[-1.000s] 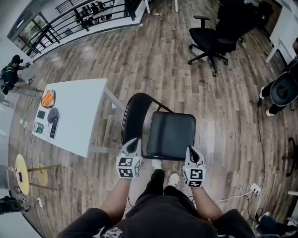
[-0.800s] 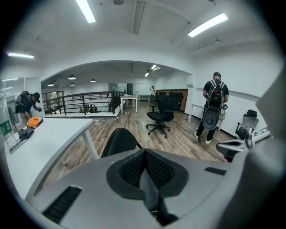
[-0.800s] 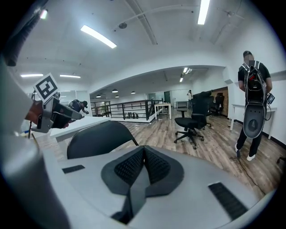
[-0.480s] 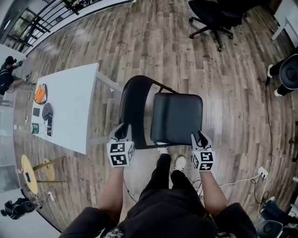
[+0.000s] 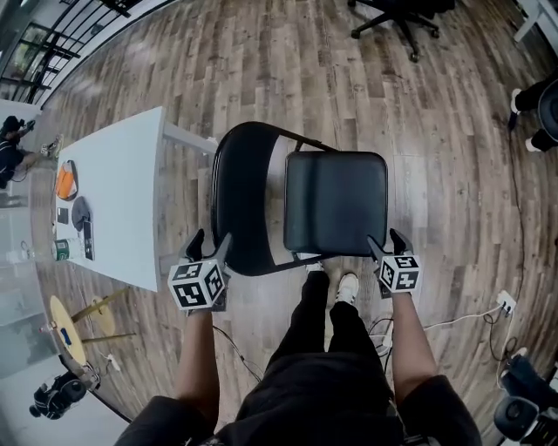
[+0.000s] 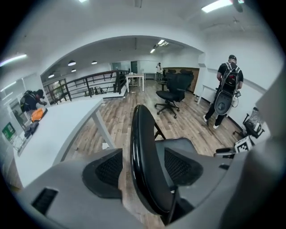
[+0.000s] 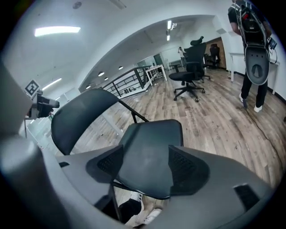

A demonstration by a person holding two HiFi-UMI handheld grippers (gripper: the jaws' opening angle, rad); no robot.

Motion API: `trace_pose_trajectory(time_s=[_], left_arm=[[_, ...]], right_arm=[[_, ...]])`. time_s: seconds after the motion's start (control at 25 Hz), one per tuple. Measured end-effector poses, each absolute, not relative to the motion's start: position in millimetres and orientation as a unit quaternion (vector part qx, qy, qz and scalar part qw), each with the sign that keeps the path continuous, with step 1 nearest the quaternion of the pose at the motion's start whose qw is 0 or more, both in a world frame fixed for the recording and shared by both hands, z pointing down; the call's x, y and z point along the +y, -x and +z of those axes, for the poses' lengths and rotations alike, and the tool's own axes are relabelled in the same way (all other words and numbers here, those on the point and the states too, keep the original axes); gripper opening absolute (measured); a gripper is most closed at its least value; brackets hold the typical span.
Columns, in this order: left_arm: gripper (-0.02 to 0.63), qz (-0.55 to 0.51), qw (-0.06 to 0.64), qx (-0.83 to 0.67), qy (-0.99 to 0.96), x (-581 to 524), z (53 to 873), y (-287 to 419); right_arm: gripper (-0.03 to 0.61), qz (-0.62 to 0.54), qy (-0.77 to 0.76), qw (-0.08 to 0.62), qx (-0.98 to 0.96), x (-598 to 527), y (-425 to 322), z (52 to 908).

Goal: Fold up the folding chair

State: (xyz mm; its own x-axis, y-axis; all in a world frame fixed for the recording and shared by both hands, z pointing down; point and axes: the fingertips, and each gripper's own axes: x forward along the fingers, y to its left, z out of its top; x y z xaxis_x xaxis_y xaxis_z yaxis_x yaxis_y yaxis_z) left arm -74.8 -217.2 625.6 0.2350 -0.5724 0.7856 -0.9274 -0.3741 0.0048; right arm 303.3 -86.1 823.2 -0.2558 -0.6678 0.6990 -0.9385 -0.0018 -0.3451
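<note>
The black folding chair stands unfolded on the wood floor, its curved backrest (image 5: pixel 240 200) left of the padded seat (image 5: pixel 336 205). My left gripper (image 5: pixel 209 246) is at the backrest's near lower edge. In the left gripper view the backrest (image 6: pixel 140 147) runs edge-on between the jaws of the left gripper (image 6: pixel 142 167), which are opening, with gaps on both sides. My right gripper (image 5: pixel 388 244) is at the seat's near right corner. The seat (image 7: pixel 152 147) lies between the opening jaws of the right gripper (image 7: pixel 145 163); neither pad presses on it.
A white table (image 5: pixel 122 200) with small items stands close to the chair's left. The person's shoes (image 5: pixel 336 287) are under the seat's near edge. A cable and power strip (image 5: pixel 504 305) lie on the floor at right. An office chair (image 5: pixel 397 13) stands farther off.
Both grippers went from shut to open. The left one slid left and down to the backrest's edge; the right one dropped to the seat's near right corner.
</note>
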Motion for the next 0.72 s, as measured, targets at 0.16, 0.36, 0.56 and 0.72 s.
trace_pose_trajectory(time_s=[0.16, 0.36, 0.56, 0.72], left_arm=[[0.282, 0.345, 0.301, -0.492, -0.741, -226.9, 646.6, 69.7], [0.282, 0.338, 0.338, -0.470, -0.742, -229.8, 671.3, 70.1], [0.282, 0.358, 0.327, -0.453, -0.748, -239.1, 683.9, 67.7], [0.281, 0.360, 0.340, -0.441, -0.749, -246.5, 695.9, 64.3]], right_arm=[[0.301, 0.443, -0.568, 0.192, -0.666, -78.4, -319.2, 884.0], [0.301, 0.492, -0.564, 0.197, -0.633, -63.6, -332.5, 953.1], [0.301, 0.533, -0.528, 0.194, -0.631, -58.0, -343.8, 1008.6], [0.301, 0.572, -0.496, 0.167, -0.632, -56.5, -343.9, 1036.3]])
